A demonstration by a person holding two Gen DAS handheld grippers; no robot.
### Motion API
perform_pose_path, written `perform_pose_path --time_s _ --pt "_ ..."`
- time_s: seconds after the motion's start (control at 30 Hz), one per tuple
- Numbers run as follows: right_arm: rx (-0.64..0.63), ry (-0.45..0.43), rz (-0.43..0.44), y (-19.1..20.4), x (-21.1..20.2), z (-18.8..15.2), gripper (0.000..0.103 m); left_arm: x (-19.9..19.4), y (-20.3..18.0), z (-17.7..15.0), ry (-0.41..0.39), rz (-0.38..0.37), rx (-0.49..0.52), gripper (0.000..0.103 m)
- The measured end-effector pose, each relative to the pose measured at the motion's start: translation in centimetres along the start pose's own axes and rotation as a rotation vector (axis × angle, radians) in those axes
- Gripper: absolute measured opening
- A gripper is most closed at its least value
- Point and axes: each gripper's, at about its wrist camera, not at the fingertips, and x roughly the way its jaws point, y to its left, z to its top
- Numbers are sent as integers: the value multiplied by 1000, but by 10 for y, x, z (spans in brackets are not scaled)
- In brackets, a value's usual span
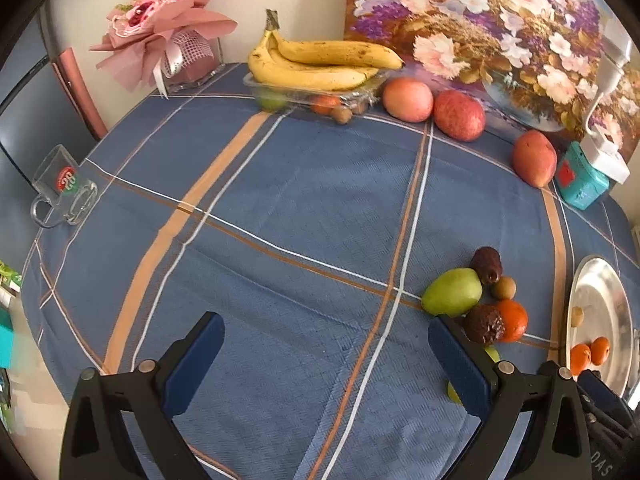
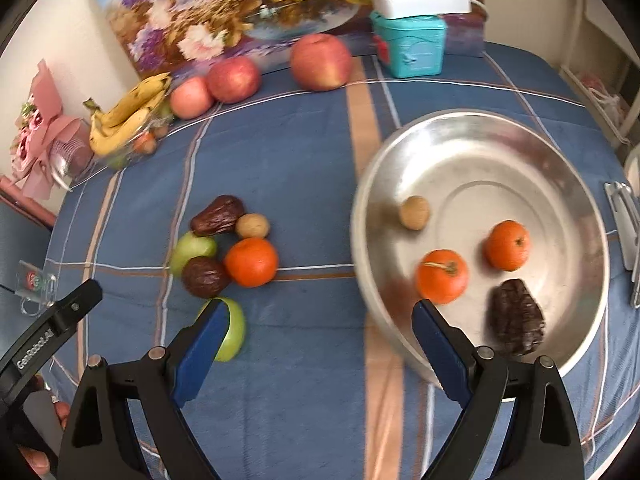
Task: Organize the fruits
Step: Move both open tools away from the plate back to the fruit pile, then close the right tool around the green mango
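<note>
Blue-padded and spread wide with nothing between the fingers, the right gripper (image 2: pixel 316 344) hangs over the near rim of the steel plate (image 2: pixel 480 132). The left gripper (image 1: pixel 326 356) is likewise wide apart and empty, low over bare cloth.

Judging by how things lie, the sorting is roughly half done. On the plate sit two tangerines (image 2: pixel 441 276), a small brown round fruit (image 2: pixel 415 212) and a dark wrinkled fruit (image 2: pixel 517 317). Left to move, just beside the plate, is a touching cluster: one tangerine (image 2: pixel 251 261), two dark fruits (image 2: pixel 205 277), a small brown one (image 2: pixel 252 226) and a green fruit (image 2: pixel 193 249), with a second green fruit (image 2: pixel 231 332) partly behind the right gripper's left finger.

Farther back, a banana bunch (image 1: pixel 320 64) rests on a clear tray of small fruit, with three red apples (image 1: pixel 407 99) ranged along the wall (whether these belong to the job I cannot tell).

All of it stands on a blue plaid tablecloth (image 1: pixel 280 200). A floral painting (image 1: pixel 500 20) leans at the back beside a teal box (image 1: pixel 580 180), a pink bouquet (image 1: pixel 160 32) fills the corner, and a glass mug (image 1: pixel 64 188) lies on its side at the edge.
</note>
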Motion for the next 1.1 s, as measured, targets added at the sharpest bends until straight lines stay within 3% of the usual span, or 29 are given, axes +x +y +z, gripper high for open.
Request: perform_pose_path --time_s 0.27,0.4,0.63,1.1 --pt "-27 42 23 16 16 -3 93 28 -7 -9 97 13 11 103" --pt "-20 78 37 20 28 -5 93 41 4 -11 134 38 -39 103" --pt "-36 109 53 35 41 -9 93 41 22 -8 128 54 -114 103" --pt "-143 124 30 76 63 -20 93 55 26 -4 149 53 -113 103"
